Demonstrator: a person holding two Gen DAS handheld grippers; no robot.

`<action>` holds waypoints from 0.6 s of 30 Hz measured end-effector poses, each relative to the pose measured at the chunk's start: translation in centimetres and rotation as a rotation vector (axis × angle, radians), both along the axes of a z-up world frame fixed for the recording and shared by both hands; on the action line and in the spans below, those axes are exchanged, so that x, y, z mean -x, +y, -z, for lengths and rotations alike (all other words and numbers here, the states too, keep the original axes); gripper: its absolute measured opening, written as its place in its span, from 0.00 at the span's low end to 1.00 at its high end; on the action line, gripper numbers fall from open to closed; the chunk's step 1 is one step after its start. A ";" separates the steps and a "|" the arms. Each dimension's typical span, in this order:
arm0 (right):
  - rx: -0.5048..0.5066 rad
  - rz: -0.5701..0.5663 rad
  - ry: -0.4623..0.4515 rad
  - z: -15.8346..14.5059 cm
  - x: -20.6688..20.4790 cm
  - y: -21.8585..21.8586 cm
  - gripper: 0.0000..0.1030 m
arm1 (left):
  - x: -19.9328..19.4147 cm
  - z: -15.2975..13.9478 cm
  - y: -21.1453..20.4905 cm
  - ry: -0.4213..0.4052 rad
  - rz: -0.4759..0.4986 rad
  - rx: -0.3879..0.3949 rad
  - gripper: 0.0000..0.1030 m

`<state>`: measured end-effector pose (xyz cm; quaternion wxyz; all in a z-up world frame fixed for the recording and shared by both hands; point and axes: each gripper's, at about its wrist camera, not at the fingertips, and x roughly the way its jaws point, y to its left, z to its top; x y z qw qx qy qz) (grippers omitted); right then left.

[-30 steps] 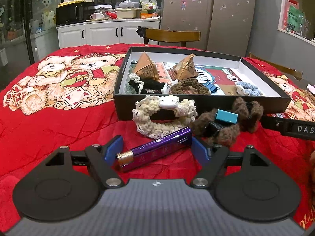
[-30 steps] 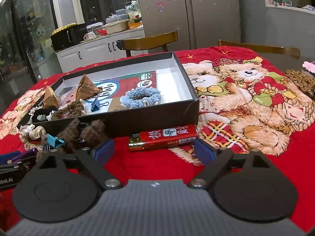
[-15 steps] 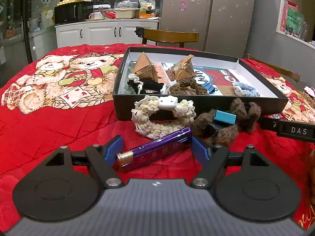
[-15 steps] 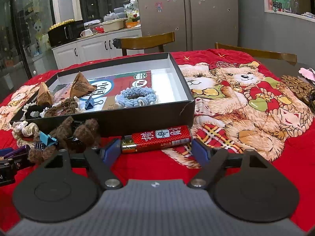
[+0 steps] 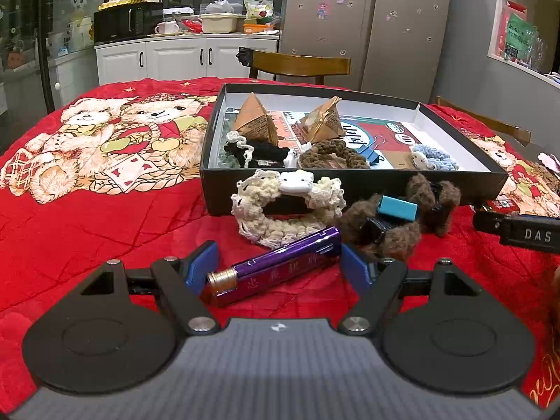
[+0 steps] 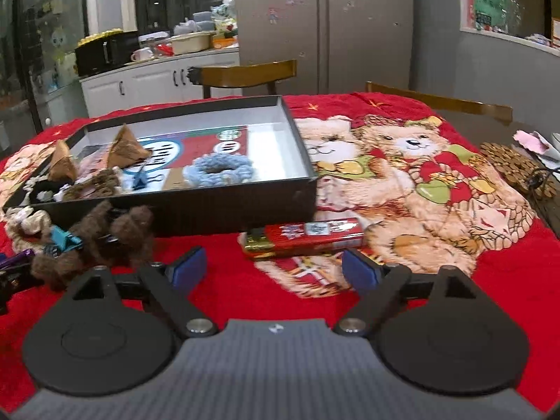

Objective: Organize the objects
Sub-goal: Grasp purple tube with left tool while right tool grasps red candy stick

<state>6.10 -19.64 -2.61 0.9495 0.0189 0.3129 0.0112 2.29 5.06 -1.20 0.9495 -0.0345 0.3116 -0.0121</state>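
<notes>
The left gripper point(image 5: 280, 266) has its jaws spread wide, and a purple lighter point(image 5: 276, 266) lies slantwise on the red bear-print cloth point(image 5: 105, 217) between them, its gold cap close to the left jaw and its far end close to the right jaw; neither blue pad presses on it, so the jaws are released. Just beyond the jaws a cream crocheted scrunchie with a white cat charm point(image 5: 287, 206) leans against the front wall of the black box point(image 5: 350, 182), and beyond the right jaw sits a brown fuzzy hair clip point(image 5: 395, 224) with a teal binder clip point(image 5: 398, 207) on top of it. Inside the box lie two brown pyramid packets point(image 5: 255, 119), a black scrunchie point(image 5: 262, 152), a brown scrunchie point(image 5: 332, 155), a blue binder clip point(image 5: 371, 154) and a light blue scrunchie point(image 5: 434, 159). The right gripper point(image 6: 274, 269) has its jaws opening, with only cloth between them; a red lighter point(image 6: 308, 236) lies just ahead of the jaws, towards the right one, untouched, in front of the box's near right corner. Ahead of its left jaw is the brown fuzzy clip, and far off beyond the right jaw a brown woven mat point(image 6: 518, 168) lies at the counter's edge.
</notes>
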 end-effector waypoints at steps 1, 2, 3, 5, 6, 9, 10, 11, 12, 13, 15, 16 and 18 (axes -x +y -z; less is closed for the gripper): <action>0.003 -0.008 0.006 0.0 -0.3 -0.1 0.88 | 0.0 0.0 0.0 0.000 0.000 0.000 0.78; 0.009 -0.008 0.008 0.1 -0.6 -0.2 0.88 | 0.0 0.0 0.0 0.000 0.001 0.000 0.78; 0.016 -0.007 0.009 0.1 -0.8 -0.3 0.88 | 0.0 0.0 0.0 0.000 0.003 -0.001 0.78; 0.025 -0.009 0.013 0.2 -1.3 -0.4 0.88 | 0.0 0.0 0.0 0.000 0.005 -0.002 0.78; 0.023 -0.009 0.017 0.2 -1.5 -0.5 0.88 | 0.0 0.0 0.0 0.001 0.005 -0.002 0.78; 0.041 -0.002 0.010 0.3 -2.0 -0.7 0.88 | 0.0 0.0 -0.1 0.001 0.005 -0.002 0.78; 0.041 -0.001 0.012 0.3 -2.2 -0.8 0.88 | 0.0 0.0 0.0 0.001 0.005 -0.002 0.78; 0.034 -0.004 0.020 0.4 -2.5 -0.9 0.89 | 0.0 0.0 -0.1 0.001 0.006 -0.002 0.78; 0.024 -0.008 0.026 0.5 -2.8 -1.1 0.89 | 0.0 0.0 -0.1 0.001 0.005 -0.002 0.78; 0.018 -0.012 0.024 0.5 -2.9 -1.1 0.90 | 0.0 0.0 0.0 0.001 0.006 -0.003 0.78; 0.015 -0.020 0.023 0.5 -2.9 -1.1 0.85 | 0.0 0.0 -0.1 0.001 0.006 -0.005 0.78; 0.020 -0.021 0.020 0.5 -2.8 -1.0 0.81 | 0.0 0.0 0.0 0.001 0.007 -0.005 0.78; 0.035 -0.022 0.016 0.5 -2.6 -0.8 0.76 | 0.0 0.0 -0.1 0.001 0.007 -0.004 0.78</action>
